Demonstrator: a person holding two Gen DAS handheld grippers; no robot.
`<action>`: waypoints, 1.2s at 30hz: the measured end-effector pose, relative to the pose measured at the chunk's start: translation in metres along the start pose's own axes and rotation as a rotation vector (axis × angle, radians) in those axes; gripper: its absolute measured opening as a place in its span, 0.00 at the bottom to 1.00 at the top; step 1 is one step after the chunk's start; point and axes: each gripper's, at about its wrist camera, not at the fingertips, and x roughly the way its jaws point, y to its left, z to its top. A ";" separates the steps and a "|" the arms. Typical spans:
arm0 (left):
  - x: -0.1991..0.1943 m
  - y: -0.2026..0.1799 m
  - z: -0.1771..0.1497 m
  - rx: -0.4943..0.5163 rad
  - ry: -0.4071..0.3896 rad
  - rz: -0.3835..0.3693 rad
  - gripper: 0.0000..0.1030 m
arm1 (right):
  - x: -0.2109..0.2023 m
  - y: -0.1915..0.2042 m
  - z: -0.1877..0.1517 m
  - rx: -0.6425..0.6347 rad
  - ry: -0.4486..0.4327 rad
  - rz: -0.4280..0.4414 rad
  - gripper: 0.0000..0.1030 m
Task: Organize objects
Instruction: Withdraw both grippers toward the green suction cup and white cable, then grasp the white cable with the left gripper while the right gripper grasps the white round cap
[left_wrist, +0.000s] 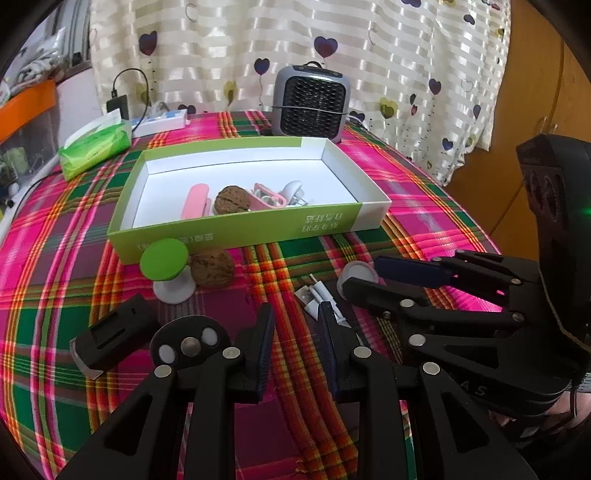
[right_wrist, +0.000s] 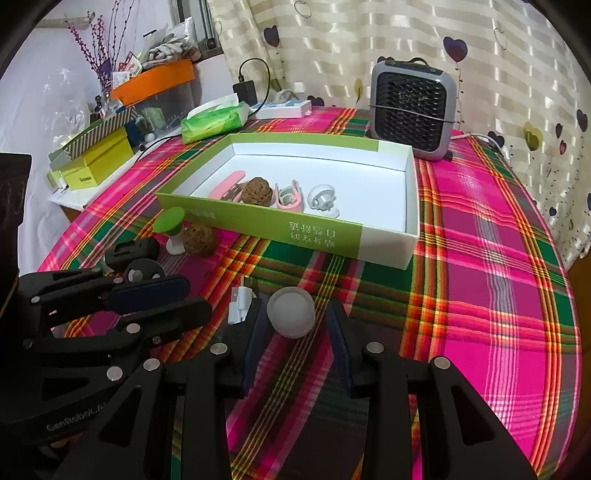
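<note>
Between right gripper (right_wrist: 295, 325) fingers (right view): white cap (right_wrist: 291, 312).

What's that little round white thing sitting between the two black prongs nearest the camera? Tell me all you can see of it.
The round white cap is a small, squat disc, matte and slightly translucent, plastic by the look of it, with a flat top and a faintly ridged side. It lies flat on the plaid tablecloth, in front of the green box, beside a white USB plug. It sits between the fingers of the right gripper, whose pads stand apart from it.
</note>
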 end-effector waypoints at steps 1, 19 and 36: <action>0.001 0.000 0.000 0.000 0.001 -0.003 0.21 | 0.001 0.000 0.000 -0.002 0.006 0.009 0.34; 0.021 -0.022 0.006 0.004 0.052 -0.023 0.25 | -0.012 -0.024 -0.008 0.023 -0.003 0.005 0.28; 0.033 -0.027 0.014 0.016 0.048 0.014 0.16 | -0.017 -0.034 -0.009 0.047 -0.024 0.018 0.28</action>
